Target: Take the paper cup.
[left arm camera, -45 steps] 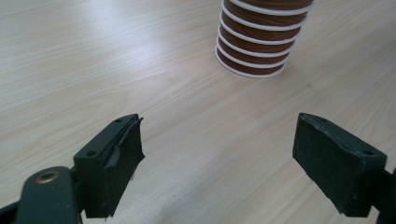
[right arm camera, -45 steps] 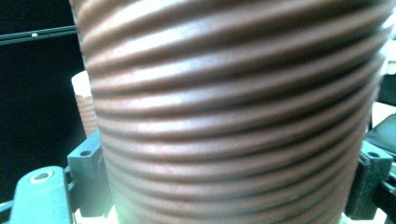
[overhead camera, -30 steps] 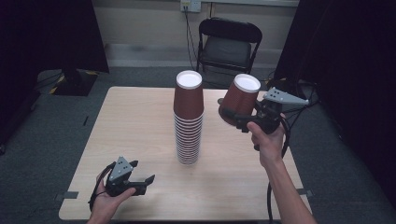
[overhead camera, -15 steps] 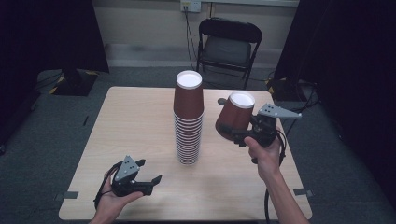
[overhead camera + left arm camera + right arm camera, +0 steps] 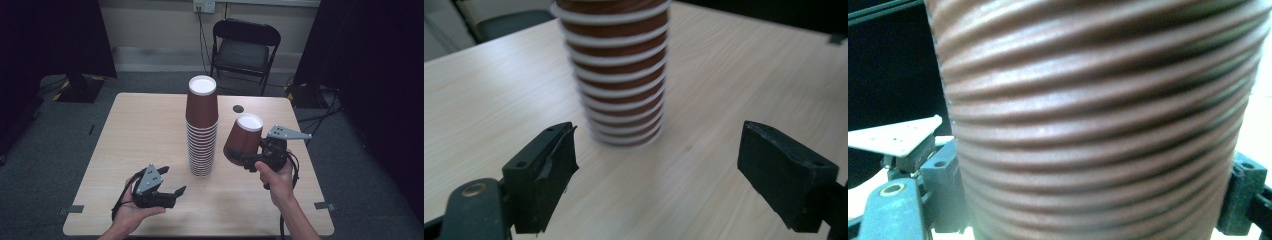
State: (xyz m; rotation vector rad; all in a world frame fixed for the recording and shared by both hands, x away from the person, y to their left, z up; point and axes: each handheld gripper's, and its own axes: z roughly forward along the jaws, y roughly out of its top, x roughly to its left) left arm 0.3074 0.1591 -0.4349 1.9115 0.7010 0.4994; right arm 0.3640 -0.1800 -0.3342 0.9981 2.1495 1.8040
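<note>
A tall stack of brown ribbed paper cups (image 5: 202,130) stands upside down near the middle of the table (image 5: 150,120); its lower rims (image 5: 621,85) show close ahead in the left gripper view. My right gripper (image 5: 245,157) is shut on a single brown cup (image 5: 243,139), held tilted in the air just right of the stack. That cup's ribbed wall (image 5: 1098,120) is right in front of the right gripper's camera. My left gripper (image 5: 175,192) hovers low near the table's front edge, left of the stack, with its jaws wide open and nothing between them (image 5: 659,165).
A black folding chair (image 5: 245,47) stands beyond the table's far edge. A small dark round spot (image 5: 238,108) lies on the tabletop behind the held cup. Dark curtains flank the room on both sides.
My right gripper has come down and slightly leftward with the cup, closer to the table. My left gripper has shifted right along the front edge toward the stack.
</note>
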